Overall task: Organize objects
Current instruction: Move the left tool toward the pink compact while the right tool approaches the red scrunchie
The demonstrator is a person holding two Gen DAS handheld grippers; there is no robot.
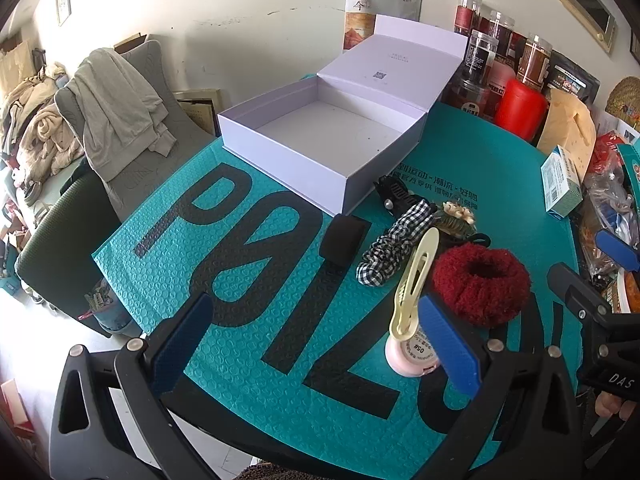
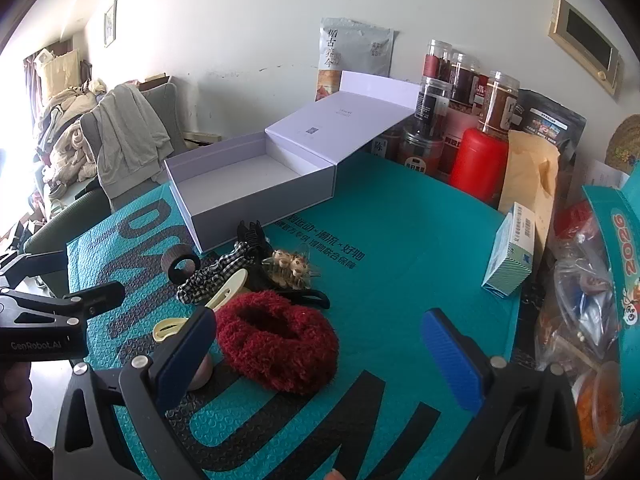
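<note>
White wall (image 1: 248, 12) — clothes-draped chair (image 1: 132, 120), bright daylight left.

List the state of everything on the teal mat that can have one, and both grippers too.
White cardboard box: open, lid folded back, empty.
Cream plastic hair clip: closed, propped on the small pink round tin.
Fuzzy dark red scrunchie: lying flat, untouched.
Left gripper: open, empty.
Right gripper: open, empty.
</note>
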